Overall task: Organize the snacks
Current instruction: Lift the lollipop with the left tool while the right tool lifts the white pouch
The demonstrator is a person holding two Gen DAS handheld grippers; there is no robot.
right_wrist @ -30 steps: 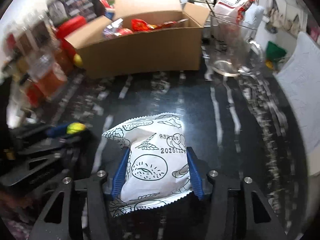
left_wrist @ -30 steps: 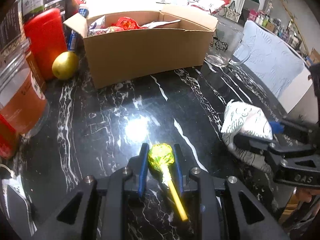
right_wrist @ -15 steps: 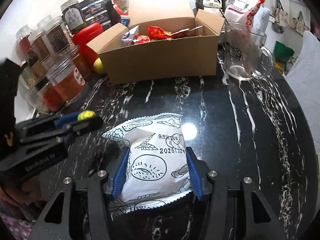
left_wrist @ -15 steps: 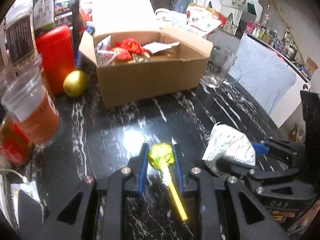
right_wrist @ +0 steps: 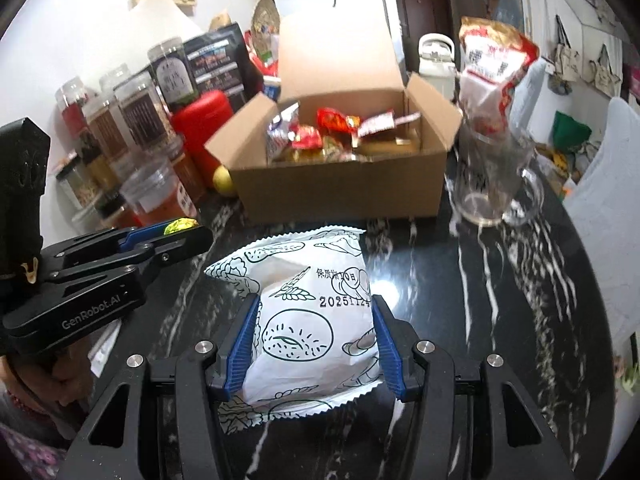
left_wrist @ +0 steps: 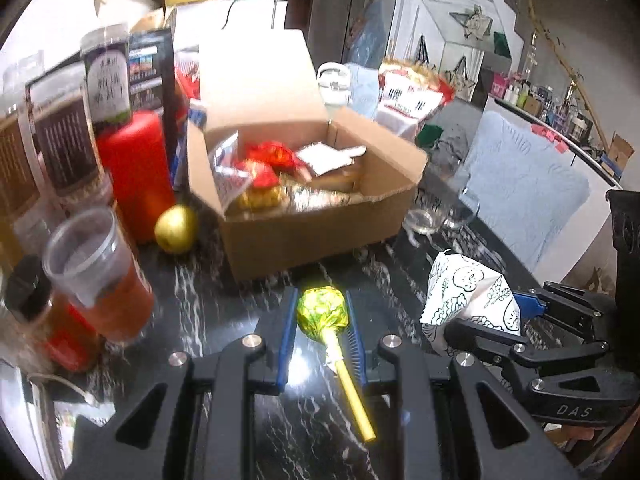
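My left gripper [left_wrist: 320, 314] is shut on a lollipop [left_wrist: 322, 312] with a green-yellow wrapper and yellow stick, held above the black marble table [left_wrist: 192, 292]. My right gripper [right_wrist: 314, 312] is shut on a white snack packet [right_wrist: 312, 316] with line drawings; it also shows in the left wrist view [left_wrist: 468, 300]. An open cardboard box [left_wrist: 312, 232] with several red and gold snacks stands ahead of both; it also shows in the right wrist view [right_wrist: 340, 184]. The left gripper appears at the left in the right wrist view [right_wrist: 182, 228].
Several jars, a red canister [left_wrist: 134, 176] and a plastic cup of orange liquid [left_wrist: 100, 276] crowd the left side. A golden pear-shaped object [left_wrist: 176, 228] lies beside the box. A glass mug [right_wrist: 496, 184] and a red snack bag [right_wrist: 488, 64] stand right of the box.
Both grippers have risen and moved toward the box with their snacks still held; the box interior now shows more fully from above.
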